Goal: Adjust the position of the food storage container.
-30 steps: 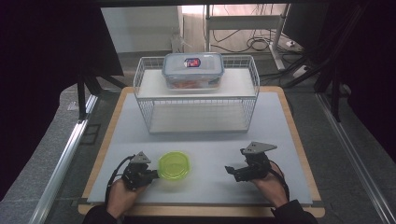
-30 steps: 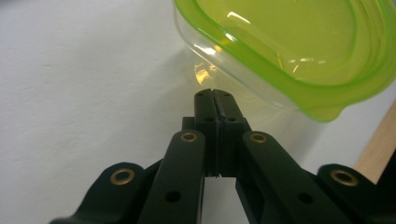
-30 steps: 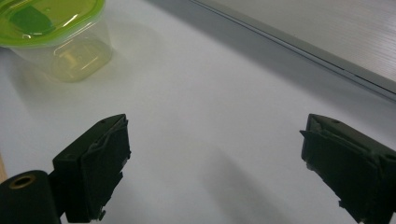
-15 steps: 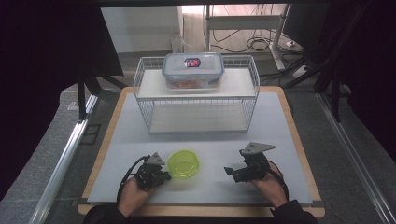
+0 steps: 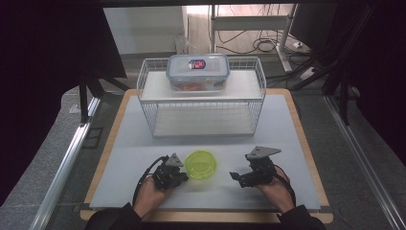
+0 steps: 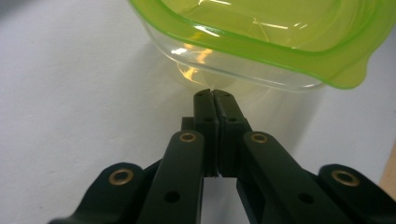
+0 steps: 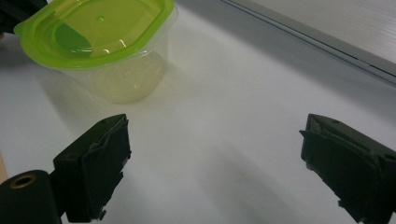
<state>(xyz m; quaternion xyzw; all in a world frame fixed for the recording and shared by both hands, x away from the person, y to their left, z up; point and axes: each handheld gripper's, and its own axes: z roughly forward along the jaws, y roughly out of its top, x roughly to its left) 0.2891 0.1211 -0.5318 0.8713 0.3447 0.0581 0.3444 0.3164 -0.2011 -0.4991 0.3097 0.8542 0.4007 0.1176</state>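
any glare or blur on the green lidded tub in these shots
Left gripper view: bright glare streaks on the green-lidded tub, which looks slightly soft up close, while the shut left gripper is sharp. Right gripper view: small highlights on the lid and a soft shadow beside the tub on the white mat. High view: dim surroundings, tub evenly lit.

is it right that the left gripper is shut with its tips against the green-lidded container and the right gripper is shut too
Not quite. The left gripper is shut with its tips at the green-lidded container, but the right gripper is open: the right gripper view shows its jaws spread wide apart over the white mat, short of the container.
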